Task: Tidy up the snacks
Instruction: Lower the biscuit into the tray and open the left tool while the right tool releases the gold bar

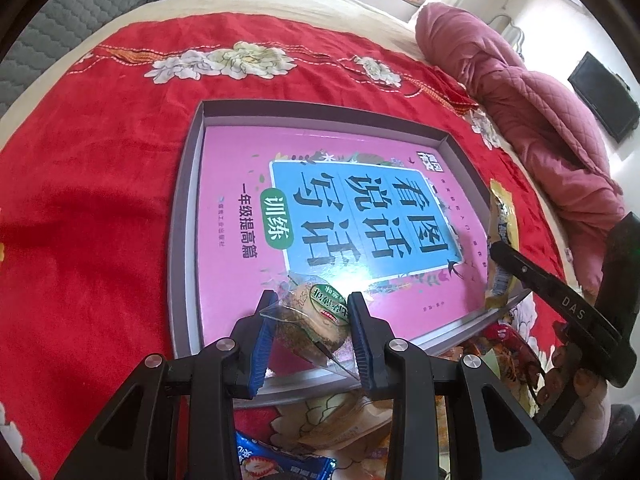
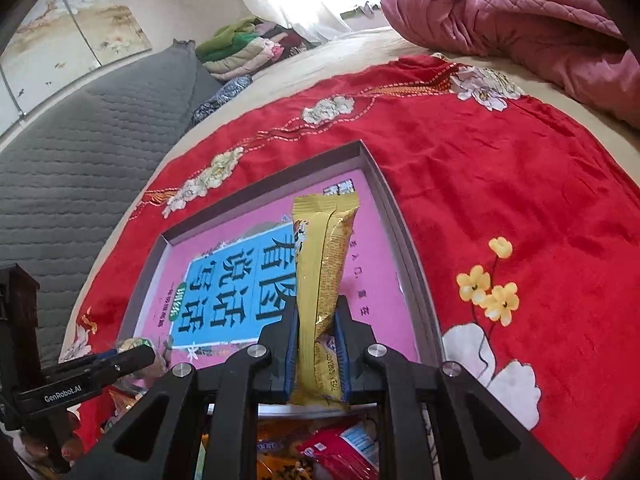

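Red floral blanket (image 1: 100,200) over the bed is the work surface, soft and uneven. Nearest the cameras, a loose pile of snacks (image 2: 332,448) sits at the near edge, below both tools. Left gripper (image 1: 314,320) is clamped narrow on a round cake in clear wrap (image 1: 316,320), hanging over the near edge of the grey tray (image 1: 182,240). Right gripper (image 2: 316,344) is pinched tight on the lower part of a long gold snack pack (image 2: 324,264); most of the pack sticks out forward over the tray's right side. Tray floor is covered by a pink workbook (image 1: 240,216), glossy and flat. Further out: pink quilt (image 2: 520,20), grey padded headboard (image 2: 100,128), window. Risks, as judgement: gold pack is gripped near one end, so it can swing or slip on release and land across the tray rim; the cake's wrapper is slick and crinkled, so the grip may be on film rather than cake and drop early; glossy cover lets items slide; soft bedding can tilt the tray if either tool presses on it
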{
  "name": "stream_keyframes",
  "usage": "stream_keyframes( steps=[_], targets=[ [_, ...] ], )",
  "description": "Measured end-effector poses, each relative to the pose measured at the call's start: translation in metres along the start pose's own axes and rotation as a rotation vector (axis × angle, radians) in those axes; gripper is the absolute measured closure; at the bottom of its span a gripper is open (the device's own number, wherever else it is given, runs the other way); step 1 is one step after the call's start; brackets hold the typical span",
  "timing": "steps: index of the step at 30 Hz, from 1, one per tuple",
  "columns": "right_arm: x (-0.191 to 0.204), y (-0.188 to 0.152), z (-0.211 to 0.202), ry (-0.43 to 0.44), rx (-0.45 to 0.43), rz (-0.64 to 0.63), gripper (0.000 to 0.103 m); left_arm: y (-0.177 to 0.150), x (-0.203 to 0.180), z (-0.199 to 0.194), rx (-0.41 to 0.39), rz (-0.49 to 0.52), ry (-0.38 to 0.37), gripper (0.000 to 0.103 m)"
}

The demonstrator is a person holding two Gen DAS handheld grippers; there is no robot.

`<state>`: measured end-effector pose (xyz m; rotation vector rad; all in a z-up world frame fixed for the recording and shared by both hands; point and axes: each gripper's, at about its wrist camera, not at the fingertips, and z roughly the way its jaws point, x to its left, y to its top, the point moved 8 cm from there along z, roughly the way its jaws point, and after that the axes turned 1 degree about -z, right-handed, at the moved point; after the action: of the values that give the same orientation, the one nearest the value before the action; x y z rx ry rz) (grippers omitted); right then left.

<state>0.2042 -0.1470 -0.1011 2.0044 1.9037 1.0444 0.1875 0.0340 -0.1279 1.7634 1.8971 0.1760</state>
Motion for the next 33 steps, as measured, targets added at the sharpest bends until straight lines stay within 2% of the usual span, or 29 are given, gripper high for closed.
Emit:
stream_keyframes(
  steps=[15, 20, 26, 28, 33],
  targets=[
    [-0.011, -0.004, -0.007, -0.02, 0.016, 0.039, 0.085, -0.005, 0.002, 0.003, 0.019, 0.007, 0.036, 0.065],
    [-0.011, -0.004, -0.008, -0.024, 0.016, 0.042, 0.077, -0.006, 0.005, 0.002, 0.023, -0.004, 0.041, 0.061],
    [-0.013, -0.005, -0.01, -0.027, 0.014, 0.043, 0.076, -0.007, 0.007, -0.001, 0.025, -0.017, 0.034, 0.058],
    [-0.013, -0.005, -0.011, -0.033, 0.012, 0.044, 0.076, -0.006, 0.008, -0.001, 0.022, -0.019, 0.038, 0.053],
    [-0.017, -0.003, -0.016, -0.038, -0.001, 0.054, 0.075, -0.006, 0.01, -0.004, 0.015, -0.025, 0.043, 0.052]
  ],
)
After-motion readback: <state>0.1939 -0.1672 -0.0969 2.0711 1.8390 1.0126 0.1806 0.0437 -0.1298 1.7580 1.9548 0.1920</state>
